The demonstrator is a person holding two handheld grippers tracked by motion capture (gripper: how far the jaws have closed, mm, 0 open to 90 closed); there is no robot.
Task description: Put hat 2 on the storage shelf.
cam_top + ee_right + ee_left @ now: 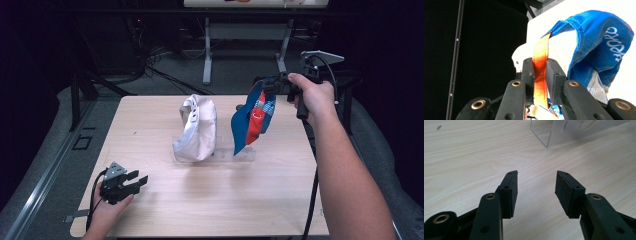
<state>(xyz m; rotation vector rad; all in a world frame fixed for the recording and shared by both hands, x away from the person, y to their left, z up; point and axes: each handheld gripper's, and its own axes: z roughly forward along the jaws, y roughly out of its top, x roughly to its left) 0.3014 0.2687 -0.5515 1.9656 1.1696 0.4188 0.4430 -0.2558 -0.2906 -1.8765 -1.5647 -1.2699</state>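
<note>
The left gripper (141, 180) rests on the near left of the table (250, 200), its jaws spread and empty. At the far right, the right gripper (540, 72) pinches the orange strap (540, 75) of the blue cap (252, 120), lifted beside the white cap (197, 127).

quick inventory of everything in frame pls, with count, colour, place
Blue cloth cap with orange strap and red panel: 1, blue/orange, hanging above the table's right half, strap pinched in the right claw.
Cream cloth cap: 1, off-white, table centre, on the clear stand.
Clear plastic stand: 1, transparent, table centre, beneath both caps.
Light wooden table: 1, pale wood.
Metal frame legs: grey, on the floor behind the table.
Right claw: 1, black, raised at right, shut on the orange strap.
Left claw: 1, black, near left table corner, open, holding nothing.
</note>
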